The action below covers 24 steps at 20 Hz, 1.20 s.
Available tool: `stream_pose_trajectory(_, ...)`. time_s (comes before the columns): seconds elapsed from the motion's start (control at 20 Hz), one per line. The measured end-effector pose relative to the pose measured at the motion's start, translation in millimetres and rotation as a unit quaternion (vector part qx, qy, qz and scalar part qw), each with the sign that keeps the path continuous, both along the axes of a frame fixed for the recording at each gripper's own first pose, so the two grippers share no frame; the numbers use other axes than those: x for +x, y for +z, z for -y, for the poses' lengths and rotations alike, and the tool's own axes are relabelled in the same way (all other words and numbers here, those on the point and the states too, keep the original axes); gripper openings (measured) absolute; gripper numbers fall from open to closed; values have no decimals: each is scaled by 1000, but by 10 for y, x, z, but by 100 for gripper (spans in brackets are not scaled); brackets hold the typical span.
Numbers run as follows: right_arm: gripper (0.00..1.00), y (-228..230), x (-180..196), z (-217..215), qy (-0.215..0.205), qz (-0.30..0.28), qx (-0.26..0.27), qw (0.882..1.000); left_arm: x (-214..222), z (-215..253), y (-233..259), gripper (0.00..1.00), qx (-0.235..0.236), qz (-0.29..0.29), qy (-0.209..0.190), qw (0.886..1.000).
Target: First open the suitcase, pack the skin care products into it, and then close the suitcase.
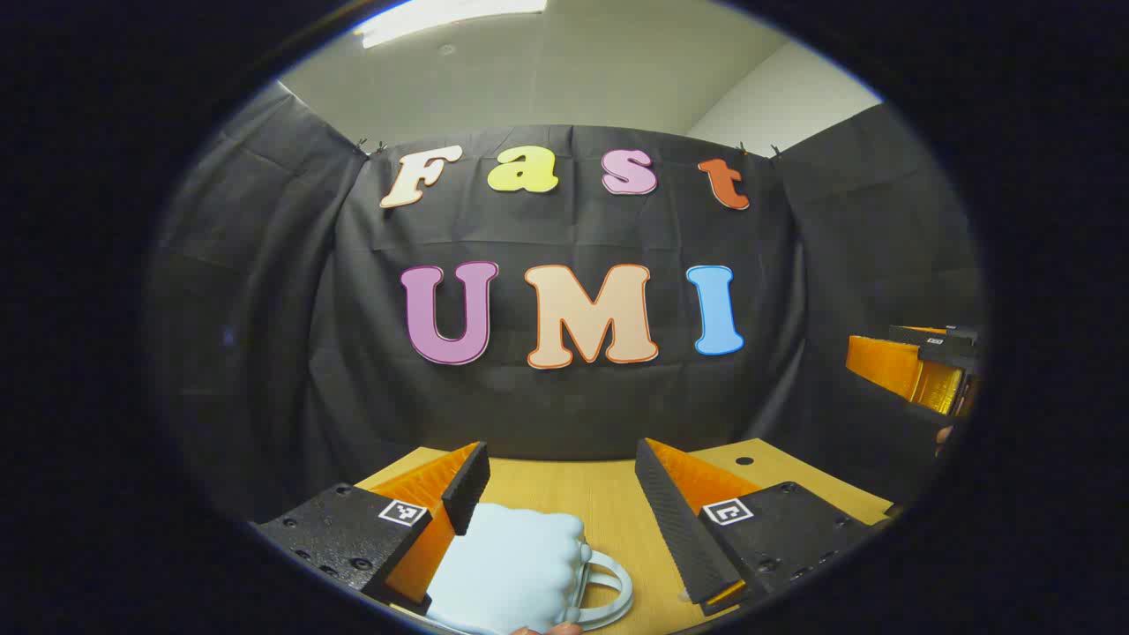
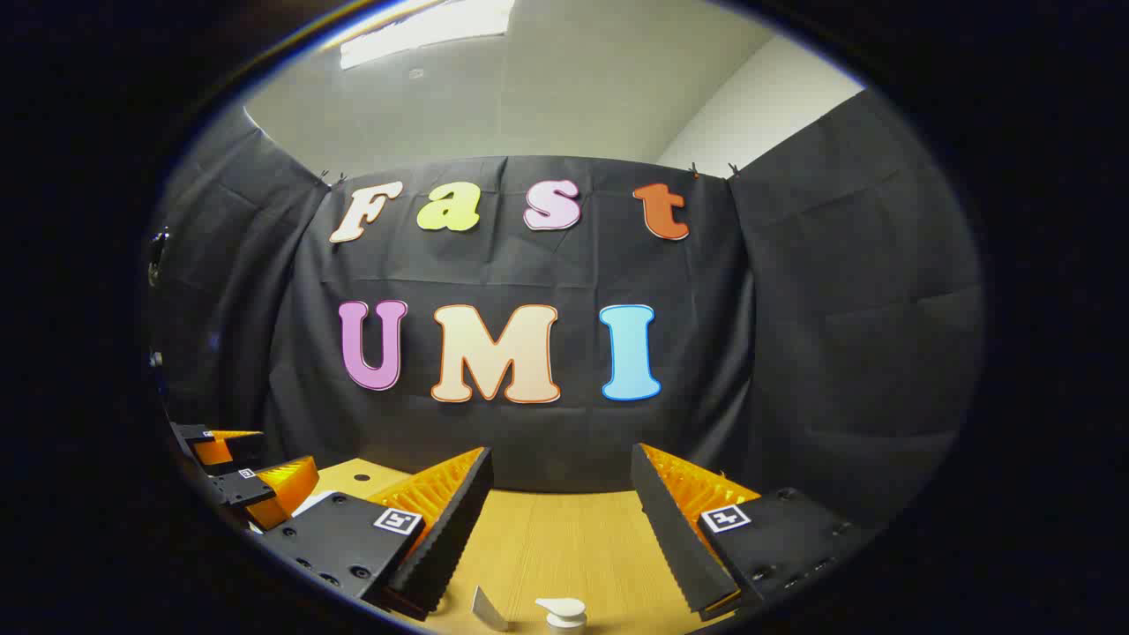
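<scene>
A small pale blue suitcase [image 1: 516, 569] with a looped handle [image 1: 613, 586] lies closed on the wooden table [image 1: 609, 503], low in the left gripper view. My left gripper [image 1: 562, 459] hangs open just above it, its left finger close beside the case and not pressing on it. In the right gripper view, a white pump-bottle top [image 2: 560, 610] and a white pointed piece [image 2: 488, 608] peek up at the bottom edge. My right gripper [image 2: 560, 460] is open above them with nothing between its fingers.
The other gripper [image 1: 917, 370] shows at the right edge of the left gripper view, and the left one [image 2: 251, 481] shows low at the left of the right gripper view. Black cloth walls close the table's [image 2: 547, 538] far side.
</scene>
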State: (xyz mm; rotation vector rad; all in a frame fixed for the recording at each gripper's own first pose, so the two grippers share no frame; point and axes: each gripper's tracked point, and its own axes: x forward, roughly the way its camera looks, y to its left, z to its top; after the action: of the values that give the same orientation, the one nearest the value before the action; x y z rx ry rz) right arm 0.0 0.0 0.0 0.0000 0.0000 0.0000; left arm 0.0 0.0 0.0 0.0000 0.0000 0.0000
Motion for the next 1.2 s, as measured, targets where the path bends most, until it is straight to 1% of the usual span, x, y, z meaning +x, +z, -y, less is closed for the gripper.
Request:
stream_pose_trajectory(0.3, 98, 53, -64, 25, 2, 10, -6, 1000, -36, 27, -15, 98, 1, -4, -3, 1000)
stream_pose_trajectory(0.4, 98, 22, -91, 37, 3, 7, -6, 1000, -52, 68, -66, 97, 5, -11, -9, 1000)
stream_pose_trajectory(0.45, 98, 4, -101, 51, 3, 6, -6, 1000, -74, 130, -134, 98, 10, -17, -18, 1000)
stream_pose_trajectory(0.55, 98, -41, -120, 75, 5, 0, -7, 1000, -86, 267, -356, 97, 24, -41, -36, 998)
stream_pose_trajectory(0.7, 98, -109, -154, 176, 1, -12, -16, 1000, -47, 362, -796, 96, 39, -86, -42, 995)
stream_pose_trajectory(0.9, 100, -167, -253, 378, -15, -30, -36, 999, 3, 531, -1433, 97, 49, -156, -51, 985)
stream_pose_trajectory(0.95, 100, -184, -282, 441, -22, -33, -42, 998, 9, 568, -1580, 100, 52, -172, -54, 982)
stream_pose_trajectory(1.05, 99, -194, -332, 530, -31, -38, -52, 997, 31, 611, -1810, 95, 49, -196, -58, 978)
stream_pose_trajectory(1.2, 100, -210, -396, 635, -43, -43, -64, 996, 65, 631, -2059, 95, 49, -226, -57, 971)
